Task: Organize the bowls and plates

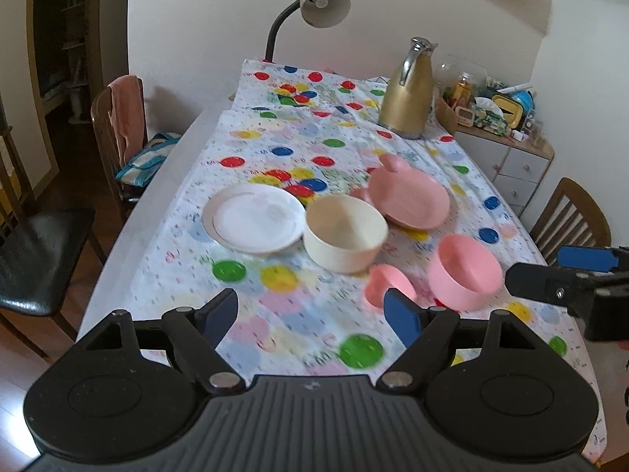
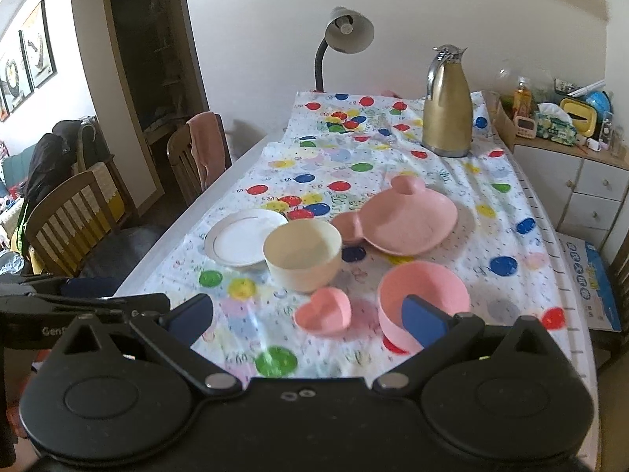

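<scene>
A white plate (image 1: 255,218) (image 2: 243,240) lies on the balloon-print tablecloth. Right of it stands a cream bowl (image 1: 345,234) (image 2: 302,255). Behind that lies a pink bear-shaped plate (image 1: 409,196) (image 2: 405,216). Nearer are a small pink heart-shaped dish (image 1: 387,283) (image 2: 324,310) and a pink bowl (image 1: 464,273) (image 2: 422,295). My left gripper (image 1: 312,316) is open and empty above the table's near end. My right gripper (image 2: 308,320) (image 1: 550,271) is open and empty, just short of the heart dish and pink bowl.
A gold thermos jug (image 1: 407,94) (image 2: 448,106) and a desk lamp (image 1: 320,4) (image 2: 346,33) stand at the far end. Chairs (image 1: 122,133) (image 2: 74,216) line the left side, another (image 1: 570,220) the right. A cluttered drawer unit (image 1: 507,149) stands at right.
</scene>
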`<state>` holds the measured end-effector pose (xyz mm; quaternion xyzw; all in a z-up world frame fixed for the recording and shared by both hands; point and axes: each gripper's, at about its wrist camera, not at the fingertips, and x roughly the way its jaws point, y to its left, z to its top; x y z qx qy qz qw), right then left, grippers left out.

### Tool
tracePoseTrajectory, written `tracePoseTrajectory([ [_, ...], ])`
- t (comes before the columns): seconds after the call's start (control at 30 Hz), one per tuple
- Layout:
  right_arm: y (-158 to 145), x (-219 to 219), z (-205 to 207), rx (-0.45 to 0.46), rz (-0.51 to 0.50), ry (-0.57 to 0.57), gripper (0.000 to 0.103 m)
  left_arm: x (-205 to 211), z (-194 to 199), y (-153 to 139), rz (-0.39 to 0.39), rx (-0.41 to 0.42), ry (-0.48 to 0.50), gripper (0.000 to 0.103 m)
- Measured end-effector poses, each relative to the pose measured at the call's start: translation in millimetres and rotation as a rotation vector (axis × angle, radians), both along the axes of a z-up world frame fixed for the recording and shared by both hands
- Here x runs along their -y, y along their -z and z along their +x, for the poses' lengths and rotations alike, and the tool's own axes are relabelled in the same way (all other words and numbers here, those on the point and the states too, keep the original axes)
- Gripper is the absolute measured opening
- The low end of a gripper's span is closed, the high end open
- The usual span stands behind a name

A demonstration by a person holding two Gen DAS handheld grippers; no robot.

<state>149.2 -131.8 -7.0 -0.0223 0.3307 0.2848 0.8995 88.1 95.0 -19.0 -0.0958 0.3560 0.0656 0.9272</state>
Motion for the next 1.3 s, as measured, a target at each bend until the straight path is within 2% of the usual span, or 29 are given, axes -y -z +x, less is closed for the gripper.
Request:
tracePoseTrajectory([
  [0.13, -1, -27, 25, -0.018, -0.001, 0.002, 0.103, -24, 21, 3, 0.005, -0.005, -0.003, 0.081],
  [0.3, 1, -64, 57, -0.001, -0.052, -0.013, 0.102, -56, 47, 10, 0.014, -0.018, -0.011, 0.081],
  [0.6, 11, -128, 122, -0.026, -0.134, -0.07, 0.099, -112, 97, 40, 0.004, -0.065, -0.057, 0.081],
  [0.83, 38, -170, 178, -0.116, -0.184, -0.11, 0.092, -139, 133, 67, -0.038, -0.107, -0.069, 0.081],
  [1.0, 59, -193, 220, -0.224, -0.198, -0.116, 0.082, -160, 154, 86, -0.112, -0.135, -0.076, 0.081],
  [1.23, 89, -223, 259, -0.332, -0.254, -0.128, 0.073, -181, 181, 112, -0.2, -0.177, -0.086, 0.081],
  [1.3, 97, -227, 266, -0.355, -0.264, -0.127, 0.067, -186, 187, 117, -0.23, -0.183, -0.094, 0.081],
])
